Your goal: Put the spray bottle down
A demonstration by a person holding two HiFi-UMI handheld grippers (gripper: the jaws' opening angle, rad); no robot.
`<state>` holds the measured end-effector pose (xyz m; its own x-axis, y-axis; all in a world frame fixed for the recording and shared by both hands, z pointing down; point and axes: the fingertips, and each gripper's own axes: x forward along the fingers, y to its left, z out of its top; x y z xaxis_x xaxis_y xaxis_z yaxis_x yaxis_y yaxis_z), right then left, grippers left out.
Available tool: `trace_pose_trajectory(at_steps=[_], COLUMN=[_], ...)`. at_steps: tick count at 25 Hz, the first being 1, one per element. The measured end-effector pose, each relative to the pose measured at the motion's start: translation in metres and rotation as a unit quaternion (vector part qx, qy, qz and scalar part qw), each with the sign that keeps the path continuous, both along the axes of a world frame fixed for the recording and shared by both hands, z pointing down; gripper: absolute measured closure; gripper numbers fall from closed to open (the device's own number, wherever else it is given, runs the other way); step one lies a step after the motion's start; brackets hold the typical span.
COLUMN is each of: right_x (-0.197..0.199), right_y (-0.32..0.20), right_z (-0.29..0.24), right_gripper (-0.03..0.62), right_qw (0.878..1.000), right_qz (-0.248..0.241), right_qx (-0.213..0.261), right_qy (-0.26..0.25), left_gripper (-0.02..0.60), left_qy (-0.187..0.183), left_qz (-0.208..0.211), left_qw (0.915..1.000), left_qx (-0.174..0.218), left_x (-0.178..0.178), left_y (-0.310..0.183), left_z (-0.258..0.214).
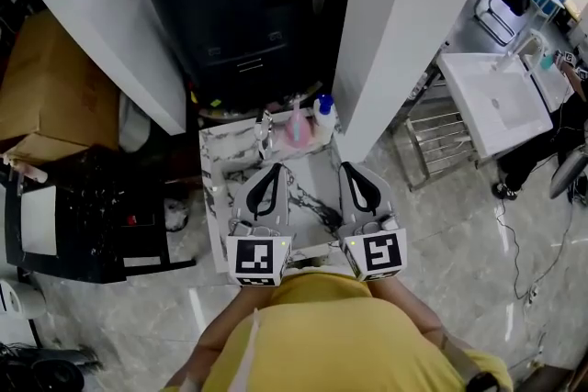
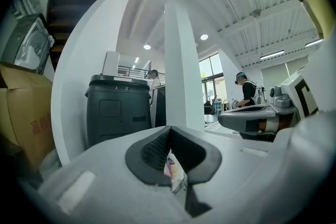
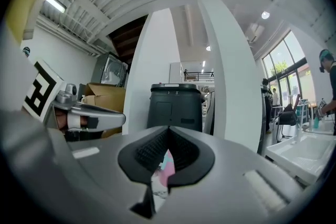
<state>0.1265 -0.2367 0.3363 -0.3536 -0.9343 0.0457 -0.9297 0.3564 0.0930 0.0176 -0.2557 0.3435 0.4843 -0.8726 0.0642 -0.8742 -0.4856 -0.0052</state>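
Both pairs of jaws are pressed together on nothing, the left gripper (image 1: 268,170) and right gripper (image 1: 355,168) side by side over the counter (image 1: 310,190), while the pink spray bottle (image 1: 296,129) stands at their twelve o'clock, so the put-down looks finished and only pulling clear remains.

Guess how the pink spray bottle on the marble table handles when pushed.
Probably tippy: the pink spray bottle stands tall and narrow. Looks like plastic, so likely light and not fragile; fill level can't be read. A sideways push would likely knock it into the blue-capped bottle close beside it on the marble table.
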Motion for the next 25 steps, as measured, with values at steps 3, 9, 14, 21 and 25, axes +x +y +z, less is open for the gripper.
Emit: trace_pose_trajectory(at_steps=[3,9,14,21,25], right_x=[-0.004,0.001,0.005,0.009,0.014], right_y=[0.004,0.005,0.007,0.006,0.011], right_z=[-0.002,0.006,0.005,0.003,0.005], right_gripper=[0.594,0.594,0.594,0.593,0.594], right_qw=[1.0,1.0,1.0,1.0,1.0], right_qz=[-0.004,0.0,0.001,-0.008,-0.013], right_qx=[-0.006,-0.008,-0.002,-0.003,0.0], right_qy=[-0.005,0.003,0.001,-0.001,0.0], left_gripper=[0.583,0.583,0.582,0.583,0.583], left_qy=[0.002,0.002,0.004,-0.003,-0.003], left_qz=[0.0,0.0,-0.003,-0.009,-0.012], left_qw=[1.0,1.0,1.0,0.9999,0.9999], left_qx=[-0.001,-0.001,-0.004,-0.005,0.003], left_x=[0.0,0.0,0.0,0.004,0.009], left_y=[0.004,0.009,0.012,0.012,0.018], left_z=[-0.002,-0.001,0.002,0.001,0.002])
